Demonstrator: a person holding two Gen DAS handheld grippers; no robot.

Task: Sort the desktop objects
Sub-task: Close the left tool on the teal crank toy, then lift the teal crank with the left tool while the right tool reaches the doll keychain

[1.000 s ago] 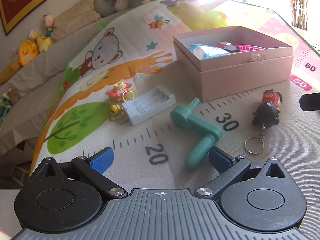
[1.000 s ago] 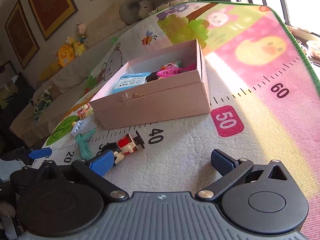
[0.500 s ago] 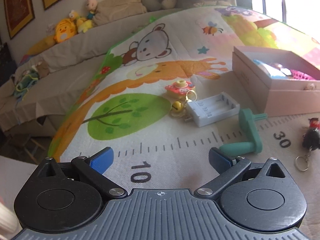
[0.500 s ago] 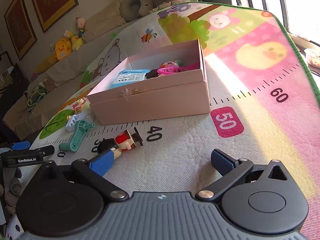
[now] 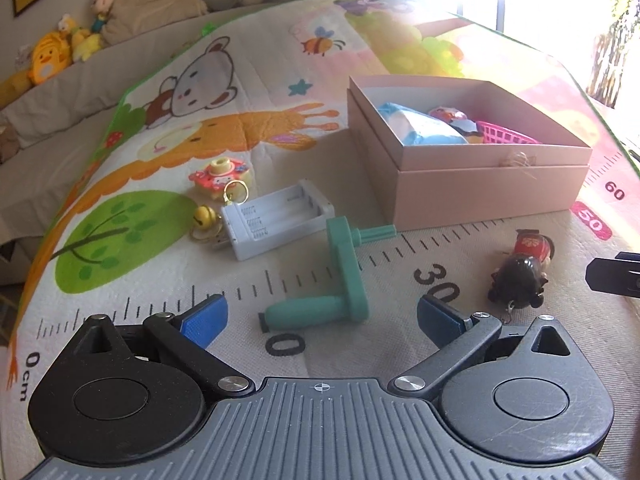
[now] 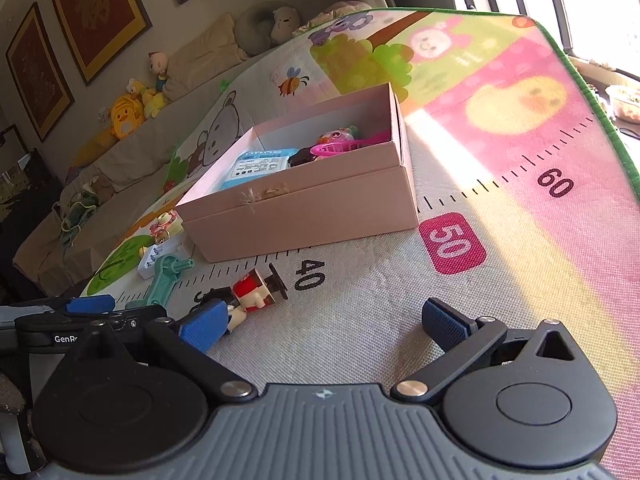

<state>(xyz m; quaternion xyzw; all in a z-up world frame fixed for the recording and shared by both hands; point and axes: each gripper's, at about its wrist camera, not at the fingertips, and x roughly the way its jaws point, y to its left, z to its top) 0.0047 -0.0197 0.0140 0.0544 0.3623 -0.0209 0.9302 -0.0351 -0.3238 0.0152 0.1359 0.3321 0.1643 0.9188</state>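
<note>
A teal crank handle [image 5: 340, 276] lies on the play mat just ahead of my open, empty left gripper [image 5: 320, 318]. Behind it are a white battery holder [image 5: 276, 218], a red-and-yellow charm with a bell [image 5: 218, 178], and to the right a doll keychain [image 5: 524, 268]. The open pink box [image 5: 480, 176] holds a blue packet, a small toy and a pink basket. In the right wrist view my right gripper [image 6: 324, 322] is open and empty over the mat, with the doll keychain [image 6: 252, 294] by its left finger and the box [image 6: 312, 212] beyond.
The cartoon play mat [image 6: 520, 264] with a printed ruler covers the table. Its green edge runs at the far right. A sofa with plush toys [image 6: 128, 114] stands behind. The left gripper shows in the right wrist view [image 6: 80, 312] at lower left.
My left gripper swung left, then back right toward the teal crank, which now lies between its fingers' line. My right gripper moved slightly closer to the doll keychain.
</note>
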